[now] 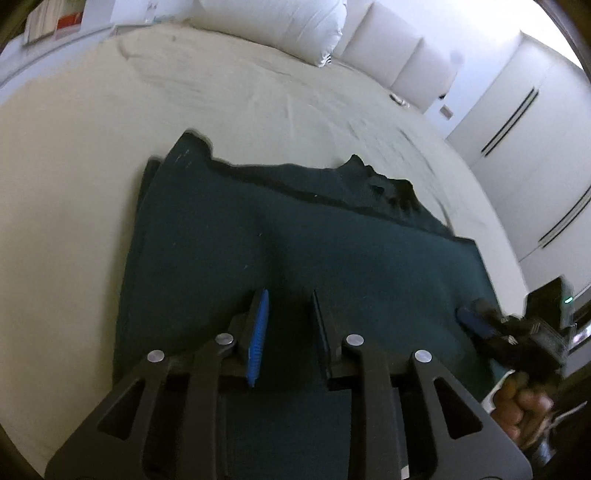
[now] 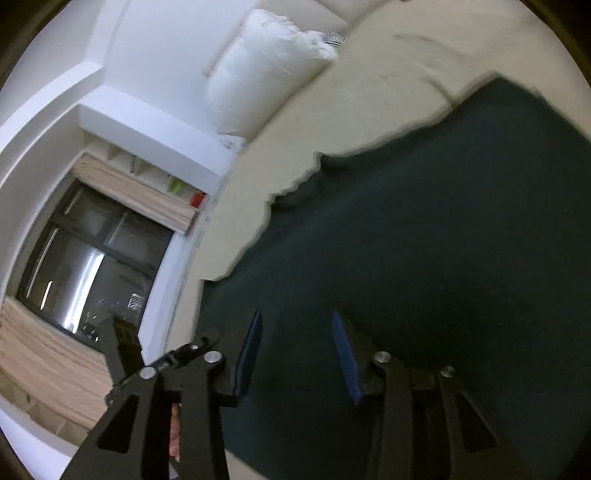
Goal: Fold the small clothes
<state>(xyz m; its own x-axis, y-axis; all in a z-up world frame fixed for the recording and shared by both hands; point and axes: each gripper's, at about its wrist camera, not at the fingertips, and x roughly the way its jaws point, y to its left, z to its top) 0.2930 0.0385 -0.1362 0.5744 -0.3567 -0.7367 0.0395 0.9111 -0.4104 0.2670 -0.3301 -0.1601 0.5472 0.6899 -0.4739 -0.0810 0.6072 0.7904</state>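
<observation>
A dark green garment (image 1: 295, 240) lies flat on the cream bed sheet (image 1: 110, 129), with one layer folded over and a rumpled collar part at its far edge. My left gripper (image 1: 289, 295) hovers over the garment's near part, its jaws a little apart with nothing pinched; only the cloth below shows through the gap. My right gripper (image 1: 469, 314), held by a hand, sits at the garment's right edge. In the right wrist view the right gripper (image 2: 296, 314) is open over the same garment (image 2: 424, 221), with no cloth between its blue pads.
White pillows (image 1: 277, 26) and padded headboard cushions (image 1: 406, 55) line the far side of the bed. White wardrobe doors (image 1: 535, 129) stand to the right. A dark window (image 2: 85, 258) and a wooden ledge lie beyond the bed's edge.
</observation>
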